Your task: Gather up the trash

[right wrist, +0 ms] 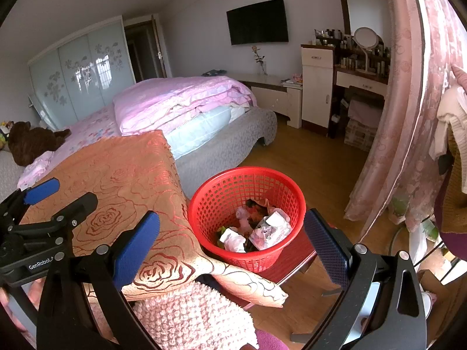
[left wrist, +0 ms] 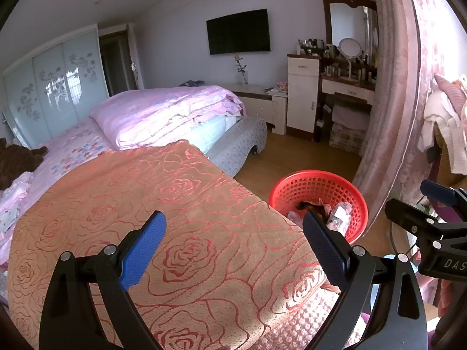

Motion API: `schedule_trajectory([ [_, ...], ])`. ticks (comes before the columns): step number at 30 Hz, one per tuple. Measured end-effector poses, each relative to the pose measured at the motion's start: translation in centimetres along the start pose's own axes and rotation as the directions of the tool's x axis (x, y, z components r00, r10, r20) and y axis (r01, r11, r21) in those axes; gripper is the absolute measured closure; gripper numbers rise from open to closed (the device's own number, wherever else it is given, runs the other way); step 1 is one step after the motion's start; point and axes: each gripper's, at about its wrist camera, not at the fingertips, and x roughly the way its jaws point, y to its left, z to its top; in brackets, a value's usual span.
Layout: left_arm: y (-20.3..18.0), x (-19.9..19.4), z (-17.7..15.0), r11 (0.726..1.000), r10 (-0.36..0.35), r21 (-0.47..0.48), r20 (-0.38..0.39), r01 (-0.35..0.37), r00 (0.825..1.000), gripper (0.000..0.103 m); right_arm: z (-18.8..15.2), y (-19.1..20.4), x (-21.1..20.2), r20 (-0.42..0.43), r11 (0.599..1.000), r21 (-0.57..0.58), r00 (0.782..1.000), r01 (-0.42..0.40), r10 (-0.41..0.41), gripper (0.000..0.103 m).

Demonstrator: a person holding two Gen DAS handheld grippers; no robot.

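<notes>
A red mesh basket [right wrist: 221, 204] stands on a red stool beside the bed and holds crumpled paper and wrappers [right wrist: 264, 230]. It also shows in the left wrist view [left wrist: 303, 188], partly hidden by the orange blanket. My left gripper [left wrist: 233, 248] is open and empty above the orange rose-pattern blanket [left wrist: 146, 198]. My right gripper [right wrist: 233, 245] is open and empty, just in front of and above the basket. The right gripper shows at the right edge of the left wrist view [left wrist: 437, 218]; the left one shows at the left of the right wrist view [right wrist: 41, 218].
A bed with a folded pink quilt [right wrist: 181, 99] lies behind. A pink knitted cover [right wrist: 189, 315] hangs below the blanket. A pink curtain [right wrist: 408, 116] hangs to the right. A dressing table [right wrist: 359, 81] and a wardrobe [right wrist: 78, 75] stand at the far walls. Wooden floor [right wrist: 306, 157] lies between them.
</notes>
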Motion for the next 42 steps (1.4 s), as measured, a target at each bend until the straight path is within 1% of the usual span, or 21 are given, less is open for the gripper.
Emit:
schedule_trajectory([
  [22,0.28,-0.01,-0.11,1.000,-0.011,-0.004,-0.007,0.011,1.000,0.012,-0.13,0.21,0.07,0.001,1.000,-0.005,1.000,-0.002,0.002,0.007],
  [42,0.37,0.01,0.17,1.000,-0.006,-0.002,-0.007,0.006,1.000,0.012,-0.09,0.28,0.05,-0.001,1.000,-0.006,1.000,-0.003,0.003,0.007],
])
